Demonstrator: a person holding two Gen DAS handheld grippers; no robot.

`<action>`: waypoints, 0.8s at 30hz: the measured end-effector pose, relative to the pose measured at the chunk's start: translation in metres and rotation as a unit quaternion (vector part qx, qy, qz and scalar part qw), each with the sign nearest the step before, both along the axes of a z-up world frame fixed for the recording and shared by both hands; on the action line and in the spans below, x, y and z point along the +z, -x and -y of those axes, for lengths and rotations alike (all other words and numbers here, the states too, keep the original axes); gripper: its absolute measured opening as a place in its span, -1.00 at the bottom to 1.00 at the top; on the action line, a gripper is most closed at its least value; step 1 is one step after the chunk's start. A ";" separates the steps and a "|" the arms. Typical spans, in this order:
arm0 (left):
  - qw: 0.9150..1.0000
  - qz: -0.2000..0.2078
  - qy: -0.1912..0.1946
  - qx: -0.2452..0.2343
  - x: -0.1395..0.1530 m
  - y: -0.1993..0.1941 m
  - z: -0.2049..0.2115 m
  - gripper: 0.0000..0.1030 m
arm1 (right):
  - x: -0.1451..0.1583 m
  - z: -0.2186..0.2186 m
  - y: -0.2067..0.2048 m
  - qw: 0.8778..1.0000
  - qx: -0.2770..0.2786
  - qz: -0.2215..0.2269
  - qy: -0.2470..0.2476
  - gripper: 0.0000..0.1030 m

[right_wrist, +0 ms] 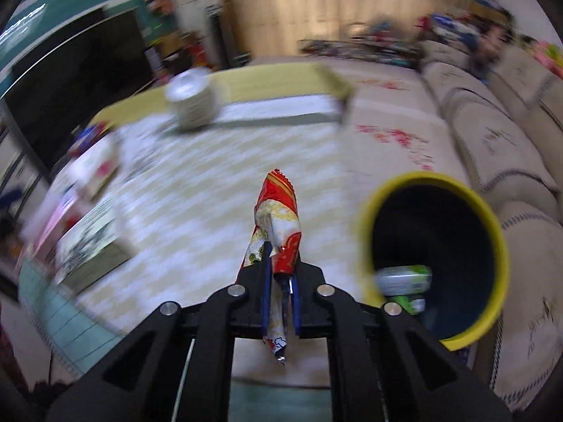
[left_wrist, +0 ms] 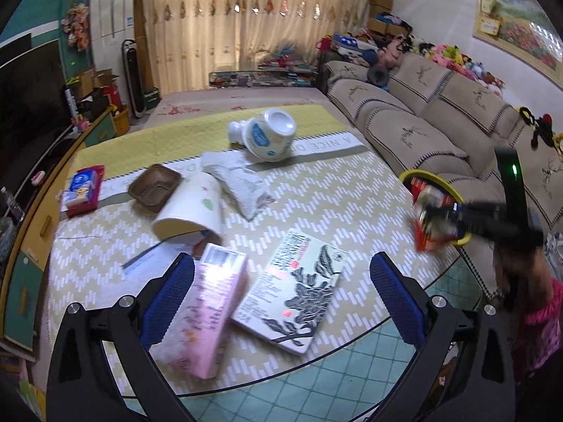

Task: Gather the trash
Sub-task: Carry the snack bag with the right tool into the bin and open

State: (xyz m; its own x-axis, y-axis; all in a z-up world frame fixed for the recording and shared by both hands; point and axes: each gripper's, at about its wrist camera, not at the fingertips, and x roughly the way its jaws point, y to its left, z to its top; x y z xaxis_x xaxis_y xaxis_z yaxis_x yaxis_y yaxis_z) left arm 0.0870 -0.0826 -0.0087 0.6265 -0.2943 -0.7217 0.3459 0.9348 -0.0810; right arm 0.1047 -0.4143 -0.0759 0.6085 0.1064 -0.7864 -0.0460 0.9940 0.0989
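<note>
My right gripper (right_wrist: 280, 263) is shut on a red and gold snack wrapper (right_wrist: 278, 218) and holds it above the table, just left of a yellow-rimmed bin (right_wrist: 492, 246). A green can (right_wrist: 404, 279) lies inside the bin. In the left wrist view the right gripper (left_wrist: 443, 218) with the wrapper (left_wrist: 427, 225) is in front of the bin (left_wrist: 436, 179) at the table's right edge. My left gripper (left_wrist: 281, 281) is open above a pink box (left_wrist: 207, 316) and a book (left_wrist: 295, 288). A crumpled tissue (left_wrist: 239, 183), a tipped paper cup (left_wrist: 193, 207) and a tipped white bottle (left_wrist: 267, 133) lie further back.
A brown tray (left_wrist: 155, 186) and a red-and-blue packet (left_wrist: 82, 190) sit at the table's left. A beige sofa (left_wrist: 422, 116) runs along the right. A TV cabinet (left_wrist: 31, 161) stands on the left. Tiled floor (left_wrist: 316, 379) is below the table's near edge.
</note>
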 end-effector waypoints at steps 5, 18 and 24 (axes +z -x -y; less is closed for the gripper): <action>1.000 -0.017 -0.010 -0.020 -0.012 -0.008 0.018 0.91 | -0.013 0.070 -0.019 0.996 -0.090 -0.007 0.015 -0.81; 0.994 -0.064 -0.059 -0.061 -0.051 -0.033 0.050 0.91 | -0.057 0.127 -0.041 0.988 -0.149 -0.044 0.024 -0.10; 0.990 -0.078 -0.081 -0.086 -0.062 -0.044 0.059 0.91 | -0.054 0.122 -0.040 0.988 -0.145 -0.041 0.030 -0.09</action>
State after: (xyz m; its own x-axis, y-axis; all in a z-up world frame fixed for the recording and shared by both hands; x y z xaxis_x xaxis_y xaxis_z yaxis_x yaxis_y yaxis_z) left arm 0.1311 -0.1420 -0.0708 0.4548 -0.2591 -0.8520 0.4957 0.8685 0.0005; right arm 0.1445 -0.5360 -0.1299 0.5397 -0.1121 -0.8344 0.2483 0.9682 0.0305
